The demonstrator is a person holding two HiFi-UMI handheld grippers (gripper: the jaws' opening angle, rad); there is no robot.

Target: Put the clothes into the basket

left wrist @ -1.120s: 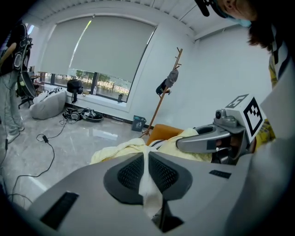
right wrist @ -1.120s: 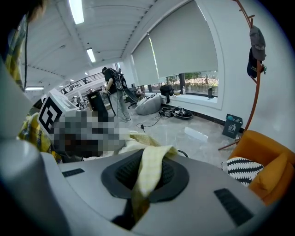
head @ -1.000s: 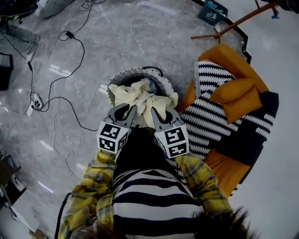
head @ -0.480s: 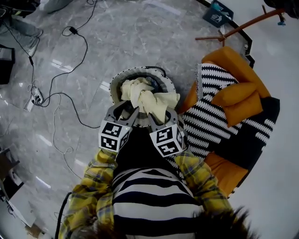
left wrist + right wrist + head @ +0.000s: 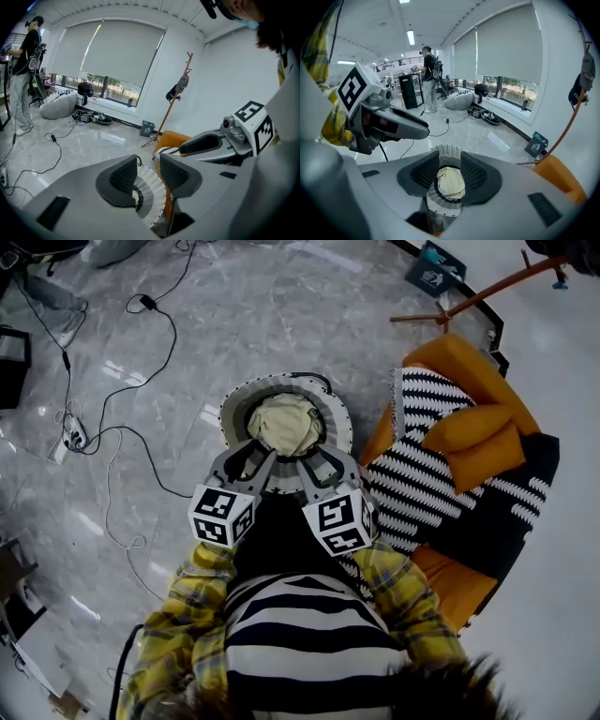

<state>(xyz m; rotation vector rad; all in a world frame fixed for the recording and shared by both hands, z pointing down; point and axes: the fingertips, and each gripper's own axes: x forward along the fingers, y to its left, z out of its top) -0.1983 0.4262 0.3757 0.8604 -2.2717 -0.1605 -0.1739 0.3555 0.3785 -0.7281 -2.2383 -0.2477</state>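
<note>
A pale yellow cloth (image 5: 285, 424) lies bunched inside the round white woven basket (image 5: 238, 401) on the floor. My left gripper (image 5: 246, 461) and right gripper (image 5: 325, 461) hover side by side over the basket's near rim. Both are open with their jaws closing, and nothing is between the pads. The right gripper view looks between its gripper (image 5: 449, 176) down onto the cloth (image 5: 451, 182) in the basket (image 5: 447, 151). In the left gripper view its gripper (image 5: 149, 174) frames the basket's rim (image 5: 153, 196), with the right gripper (image 5: 206, 144) beside it.
An orange armchair (image 5: 457, 354) with a black-and-white striped throw (image 5: 422, 479) and an orange cushion (image 5: 478, 432) stands right of the basket. Cables (image 5: 112, 437) trail over the marble floor at left. A wooden coat stand (image 5: 469, 287) is behind the chair. A person (image 5: 427, 75) stands far off.
A second ago both grippers held the cloth above the basket. They have opened and let go, and the cloth has dropped into the basket.
</note>
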